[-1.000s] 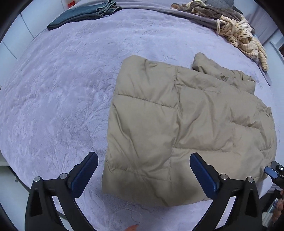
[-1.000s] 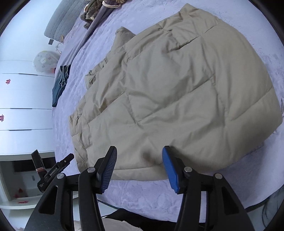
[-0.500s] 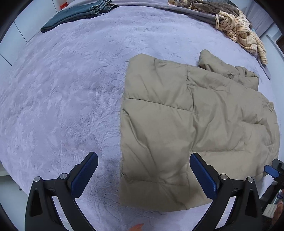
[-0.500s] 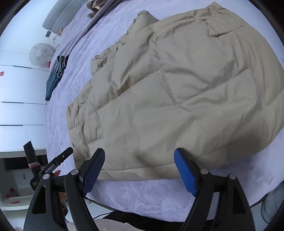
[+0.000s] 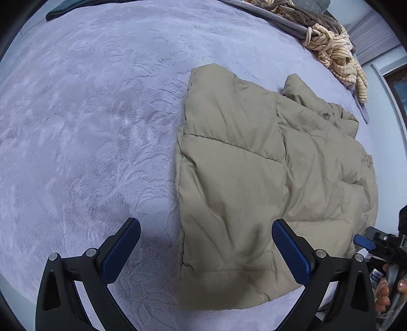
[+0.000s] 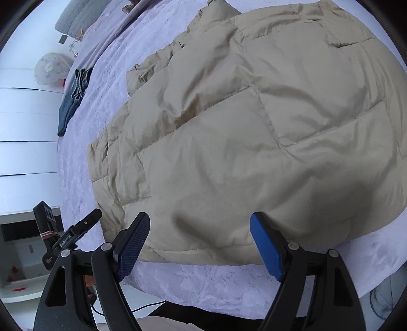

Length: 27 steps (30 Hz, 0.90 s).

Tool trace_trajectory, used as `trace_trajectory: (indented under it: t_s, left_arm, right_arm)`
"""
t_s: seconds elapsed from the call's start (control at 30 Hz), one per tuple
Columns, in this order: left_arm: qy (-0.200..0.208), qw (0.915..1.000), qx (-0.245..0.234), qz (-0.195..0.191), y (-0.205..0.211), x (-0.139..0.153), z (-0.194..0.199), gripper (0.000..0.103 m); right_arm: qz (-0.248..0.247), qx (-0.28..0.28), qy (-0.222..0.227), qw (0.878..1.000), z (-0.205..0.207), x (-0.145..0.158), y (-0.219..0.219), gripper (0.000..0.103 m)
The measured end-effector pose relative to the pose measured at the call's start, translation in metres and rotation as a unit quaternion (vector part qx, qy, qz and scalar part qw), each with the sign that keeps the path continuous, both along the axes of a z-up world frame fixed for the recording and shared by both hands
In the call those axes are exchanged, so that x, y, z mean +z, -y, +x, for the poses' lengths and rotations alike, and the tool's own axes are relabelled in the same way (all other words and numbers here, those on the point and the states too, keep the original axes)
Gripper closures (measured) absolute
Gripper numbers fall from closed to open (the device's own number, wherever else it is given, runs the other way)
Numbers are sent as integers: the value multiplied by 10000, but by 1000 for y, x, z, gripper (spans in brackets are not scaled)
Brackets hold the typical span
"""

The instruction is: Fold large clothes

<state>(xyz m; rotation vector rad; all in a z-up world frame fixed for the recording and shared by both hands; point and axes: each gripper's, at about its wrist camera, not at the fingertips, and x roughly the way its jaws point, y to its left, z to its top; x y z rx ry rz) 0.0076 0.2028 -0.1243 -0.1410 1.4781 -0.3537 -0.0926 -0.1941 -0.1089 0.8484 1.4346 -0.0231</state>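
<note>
A bed (image 5: 89, 127) with a pale lilac plush cover fills both views, white cupboard fronts (image 6: 23, 132) beyond its edge.

The left gripper (image 5: 206, 248) has its blue-padded fingers (image 5: 119, 250) spread wide with nothing between them; one pad hangs over bare cover, the other over the jacket's near left corner, not pressing it. The right gripper (image 6: 197, 243) is likewise released, its jaws having just been opening, with only the jacket's near hem seen in the gap beyond the pads and nothing gripped.

The jacket (image 5: 267, 178), a tan quilted puffer, lies flat on the near right part of the bed, folded into a rough rectangle, with a crumpled part sticking out at its far edge. In the right wrist view it (image 6: 254, 127) takes up most of the frame.

Well apart, along the far edge, lie folded jeans (image 6: 73, 99) and a heap of striped yellow cloth (image 5: 338, 53). A grey pillow (image 6: 78, 15) sits at the far corner.
</note>
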Motion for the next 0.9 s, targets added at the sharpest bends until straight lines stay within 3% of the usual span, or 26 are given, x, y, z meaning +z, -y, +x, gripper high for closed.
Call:
trace_trajectory:
  t_s: [0.1,0.23,0.5,0.63,0.67,0.7,0.77,0.87,0.9]
  left_arm:
    - [-320,9975,-155,-607,-11,-16,14,0]
    - [-975,9850,-226,-1409,-16,-50,31,0]
    - [-1347,9618,-963,-2181,33,-76,40,0]
    - [-1397,9586,-1521,-1962,56,-80,32,1]
    - [-1370,9580,-1620,-1931,59,-78,31,16]
    - [-1391,9562,-1677,-1952,60,-77,31,45]
    - [-1571,9491,-1556,-2245,58,-75,34,64]
    - [-1527,9496,-1490,-2295,54,-64,35,73]
    - [-1514,9500,-1480,-2296,54,-60,34,73]
  right_arm:
    - [7,-10,-81,10000,1,-7,0,20]
    - [22,-44,-125,9999,2,-12,1,20]
    - [-60,-28,-201,9998,3,-19,0,20]
    - [-102,10,-244,9997,6,-20,-2,20]
    - [-104,25,-258,9996,7,-20,-3,20]
    - [-106,57,-275,9996,8,-18,-3,20]
    - [-92,135,-222,9996,10,-12,-3,20]
    - [-384,183,94,9990,13,8,2,21]
    - [-550,158,242,9981,14,15,4,39]
